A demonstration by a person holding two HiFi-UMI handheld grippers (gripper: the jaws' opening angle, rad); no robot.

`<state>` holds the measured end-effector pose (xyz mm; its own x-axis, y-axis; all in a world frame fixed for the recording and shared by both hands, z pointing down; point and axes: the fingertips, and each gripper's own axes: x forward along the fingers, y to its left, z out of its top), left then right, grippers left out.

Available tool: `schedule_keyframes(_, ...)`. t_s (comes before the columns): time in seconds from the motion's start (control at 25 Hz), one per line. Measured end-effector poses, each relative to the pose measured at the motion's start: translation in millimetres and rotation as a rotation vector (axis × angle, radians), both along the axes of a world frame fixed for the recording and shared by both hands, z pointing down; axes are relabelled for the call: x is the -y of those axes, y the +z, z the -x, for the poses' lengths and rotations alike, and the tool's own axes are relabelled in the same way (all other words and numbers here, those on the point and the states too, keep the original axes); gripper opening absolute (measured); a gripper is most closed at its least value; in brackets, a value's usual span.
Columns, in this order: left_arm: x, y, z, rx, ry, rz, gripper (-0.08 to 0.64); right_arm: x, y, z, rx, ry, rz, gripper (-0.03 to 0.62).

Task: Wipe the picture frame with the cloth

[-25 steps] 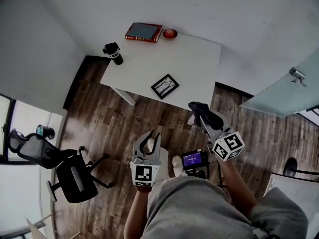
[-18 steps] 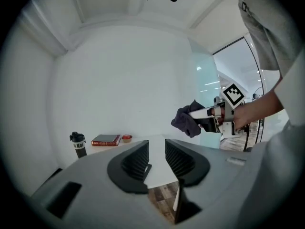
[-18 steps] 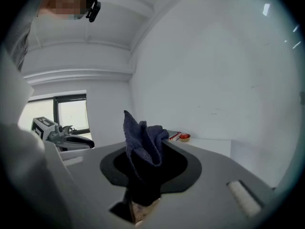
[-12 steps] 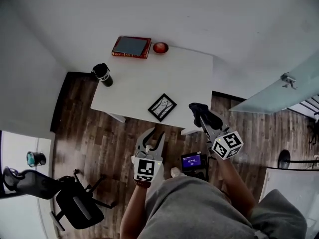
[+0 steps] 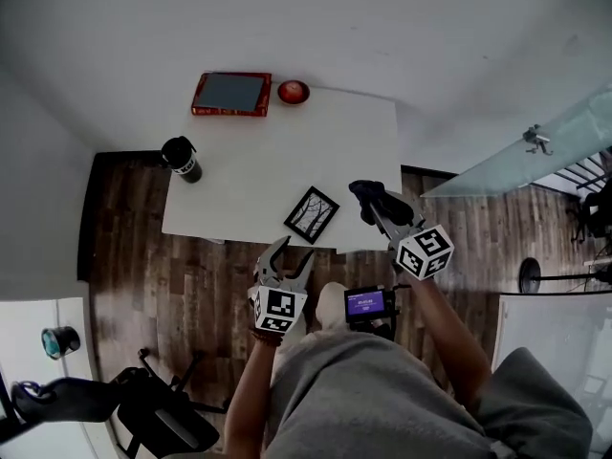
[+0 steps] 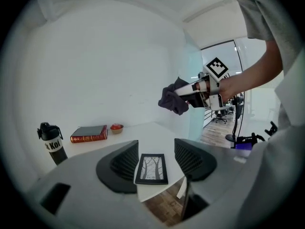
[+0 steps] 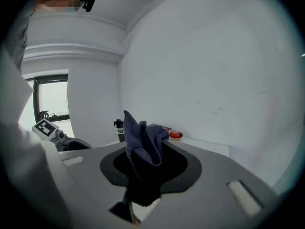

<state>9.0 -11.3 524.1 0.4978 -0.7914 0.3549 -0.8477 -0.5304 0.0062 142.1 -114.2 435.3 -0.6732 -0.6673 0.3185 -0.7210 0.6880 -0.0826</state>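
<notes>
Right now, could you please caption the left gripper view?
Left claw, just opening and empty, aims at the black-framed tree picture; right claw grips a dark cloth.

The cloth is seen pinched between the closed jaws of the right gripper, bunched and standing upright. On the white table behind, a black bottle is seen at ten o'clock of the cloth, a red bowl at two o'clock. A window is seen at nine o'clock.
</notes>
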Motion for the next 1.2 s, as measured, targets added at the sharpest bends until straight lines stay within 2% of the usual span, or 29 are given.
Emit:
schedule_keyframes(0.24, 14, 51, 5, 0.029, 0.051, 0.086, 0.270, 35, 50, 18, -0.087, -0.017, 0.050, 0.112)
schedule_keyframes(0.36, 24, 80, 5, 0.058, 0.072, 0.130, 0.323, 55, 87, 27, -0.138, -0.019, 0.076, 0.112)
schedule_keyframes(0.68, 46, 149, -6, 0.099, 0.107, 0.238, 0.403, 97, 169, 44, -0.328, -0.022, 0.060, 0.112)
schedule_keyframes(0.76, 51, 162, -11, 0.093, 0.109, 0.253, 0.437, 103, 188, 48, -0.349, -0.035, 0.083, 0.112)
schedule_keyframes(0.92, 53, 182, -13, 0.098, 0.098, 0.284, 0.460, 108, 220, 58, -0.372, -0.076, 0.143, 0.112)
schedule_keyframes(1.2, 59, 210, -14, 0.129, 0.112, 0.346, 0.489, 115, 253, 76, -0.435, -0.112, 0.179, 0.112)
